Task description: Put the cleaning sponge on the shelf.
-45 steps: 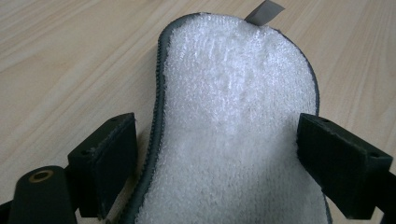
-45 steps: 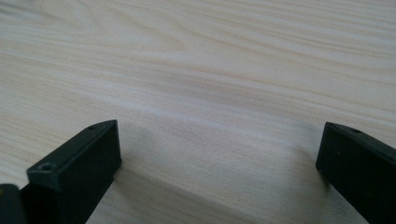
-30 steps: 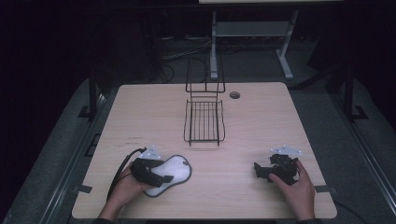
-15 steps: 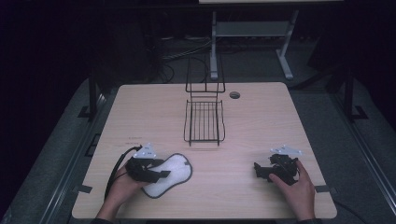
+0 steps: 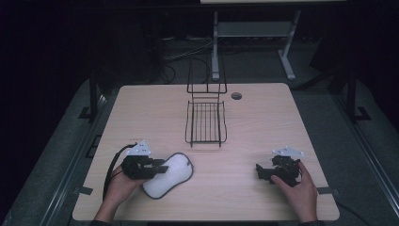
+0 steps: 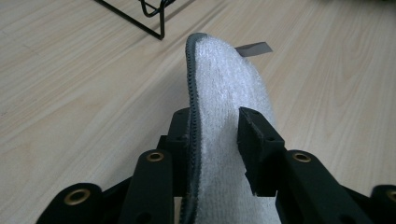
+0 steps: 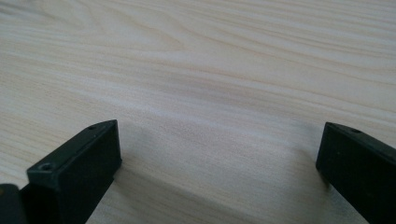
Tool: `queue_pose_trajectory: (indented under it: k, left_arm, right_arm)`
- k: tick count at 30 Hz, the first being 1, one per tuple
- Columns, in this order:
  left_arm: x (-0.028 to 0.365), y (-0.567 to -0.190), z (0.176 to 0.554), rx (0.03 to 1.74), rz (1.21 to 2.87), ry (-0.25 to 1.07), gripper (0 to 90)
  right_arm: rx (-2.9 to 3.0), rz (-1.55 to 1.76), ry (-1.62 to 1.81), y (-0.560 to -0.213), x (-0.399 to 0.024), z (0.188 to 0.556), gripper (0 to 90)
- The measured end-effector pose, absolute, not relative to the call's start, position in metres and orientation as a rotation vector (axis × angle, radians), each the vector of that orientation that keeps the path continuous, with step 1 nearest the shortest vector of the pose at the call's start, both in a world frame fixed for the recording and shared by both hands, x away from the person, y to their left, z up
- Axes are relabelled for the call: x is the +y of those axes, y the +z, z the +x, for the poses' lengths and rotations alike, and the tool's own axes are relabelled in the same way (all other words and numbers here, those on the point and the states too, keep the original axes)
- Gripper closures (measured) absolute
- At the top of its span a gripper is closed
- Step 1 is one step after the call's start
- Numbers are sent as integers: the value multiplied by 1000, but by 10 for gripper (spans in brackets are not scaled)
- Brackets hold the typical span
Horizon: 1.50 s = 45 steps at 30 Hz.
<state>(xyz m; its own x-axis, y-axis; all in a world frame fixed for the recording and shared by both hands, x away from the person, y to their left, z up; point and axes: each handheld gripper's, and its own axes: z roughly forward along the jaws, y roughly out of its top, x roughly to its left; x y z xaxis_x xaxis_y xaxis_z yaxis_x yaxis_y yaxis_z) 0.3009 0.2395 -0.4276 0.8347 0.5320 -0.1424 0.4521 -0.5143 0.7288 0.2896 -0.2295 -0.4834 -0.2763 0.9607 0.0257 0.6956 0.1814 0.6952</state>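
Both tongs are built from chunky matte-black blocks. On the left tongs point(image 5: 157, 167) brass-ringed screw holes can be seen along the arms, and a black cable is looped off the back. The right tongs point(image 5: 259, 170) get a pale grey three-cornered plate on top, same as the left.

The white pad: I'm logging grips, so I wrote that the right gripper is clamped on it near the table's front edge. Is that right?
Not quite: the left gripper is clamped on the white pad, its jaws having just been closing on it, as the left gripper view shows. The right gripper is open over bare table.
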Motion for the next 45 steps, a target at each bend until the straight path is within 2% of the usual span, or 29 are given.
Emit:
queue_pose_trajectory:
  k: [18, 45]
  left_arm:
    - [239, -406, 298, 686, 2116, 51, 829]
    - [229, -380, 310, 658, 2074, 57, 841]
  right_arm:
    - [2044, 1556, 850, -483, -229, 290, 0]
    - [2046, 1553, 849, -483, -230, 290, 0]
